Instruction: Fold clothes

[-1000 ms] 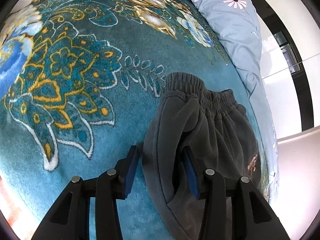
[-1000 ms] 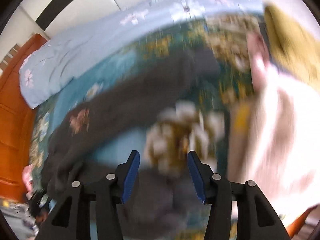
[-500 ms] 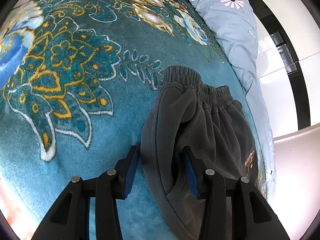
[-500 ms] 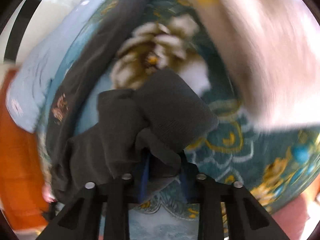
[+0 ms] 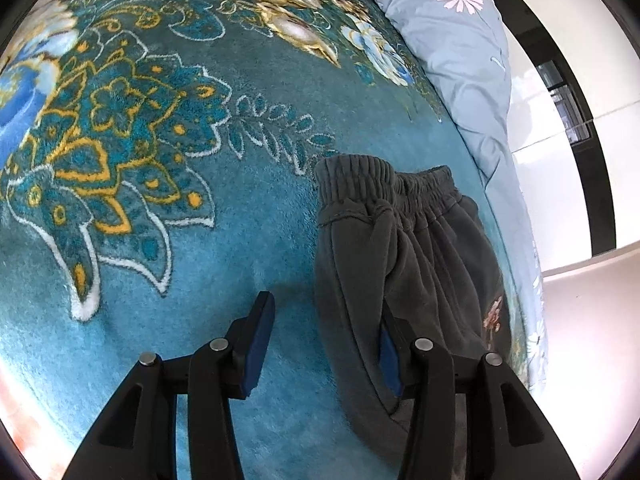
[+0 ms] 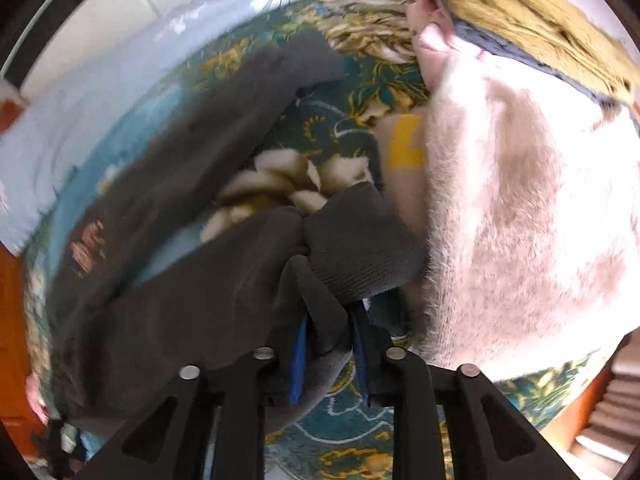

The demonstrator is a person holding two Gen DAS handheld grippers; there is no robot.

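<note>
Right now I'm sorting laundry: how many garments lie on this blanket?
3: dark grey sweatpants, a white fluffy garment beside them, a mustard one beyond. More may be hidden.

Motion-blurred across the right wrist view; dark grey sweatpants (image 5: 404,264) cut off near, hiding left gripper's right fingertip.

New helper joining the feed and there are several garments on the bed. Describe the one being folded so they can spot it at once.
Start from the teal floral blanket covering the bed. The dark grey sweatpants lie near its edge beside the pale blue pillow, one cuffed leg end pinched in the right gripper. Unlike the fluffy pink-white garment and the mustard one, they are dark, with a ribbed elastic waistband.
</note>
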